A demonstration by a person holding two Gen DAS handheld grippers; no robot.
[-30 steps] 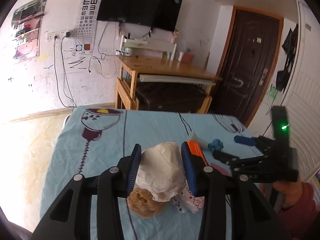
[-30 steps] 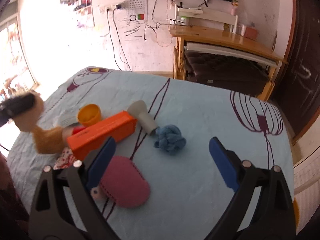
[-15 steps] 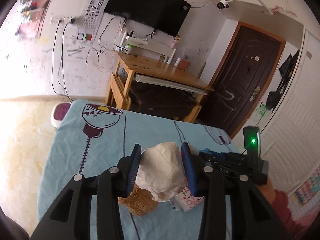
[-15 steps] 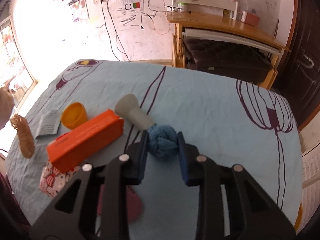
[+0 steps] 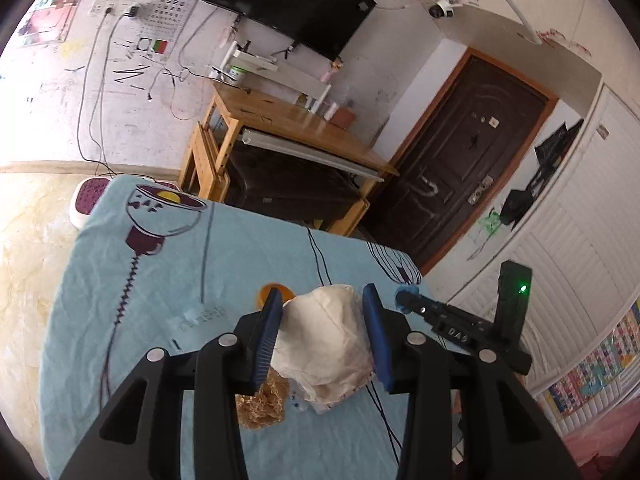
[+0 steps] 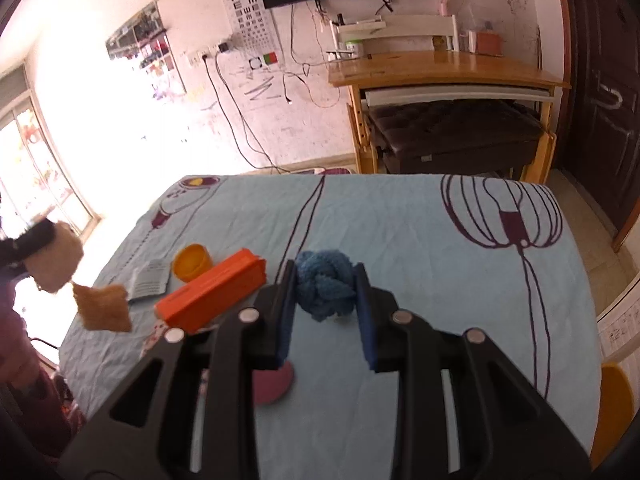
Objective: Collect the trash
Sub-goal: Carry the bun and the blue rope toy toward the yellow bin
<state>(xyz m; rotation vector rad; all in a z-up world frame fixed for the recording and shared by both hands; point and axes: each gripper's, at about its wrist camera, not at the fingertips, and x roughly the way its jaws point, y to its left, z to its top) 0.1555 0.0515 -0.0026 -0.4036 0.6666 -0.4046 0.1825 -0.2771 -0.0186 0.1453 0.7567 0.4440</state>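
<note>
The left gripper [image 5: 322, 332] is closed on a crumpled off-white wad of paper [image 5: 326, 344], which fills the gap between its blue pads [image 5: 266, 336] and bulges out below them, held up off the table [image 5: 160, 280]. Seen from the right wrist, the same wad [image 6: 54, 260] hangs at the far left edge, clear of the cloth. The right gripper [image 6: 325, 312] is closed to a narrow gap on a blue knotted cloth ball [image 6: 325, 286], pinched between its pad tips and sticking out forward beyond them; whether the ball touches the tablecloth cannot be told. A tan, rough-textured piece [image 6: 103, 307] appears just below the paper wad. On the cloth lies an orange box [image 6: 212, 296], its long axis running diagonally from near left to far right, with a small orange cup [image 6: 192, 262] just behind it, opening tilted toward the camera; its contents cannot be made out. A pink oval pad [image 6: 272, 386] lies partly hidden under the right gripper.
</note>
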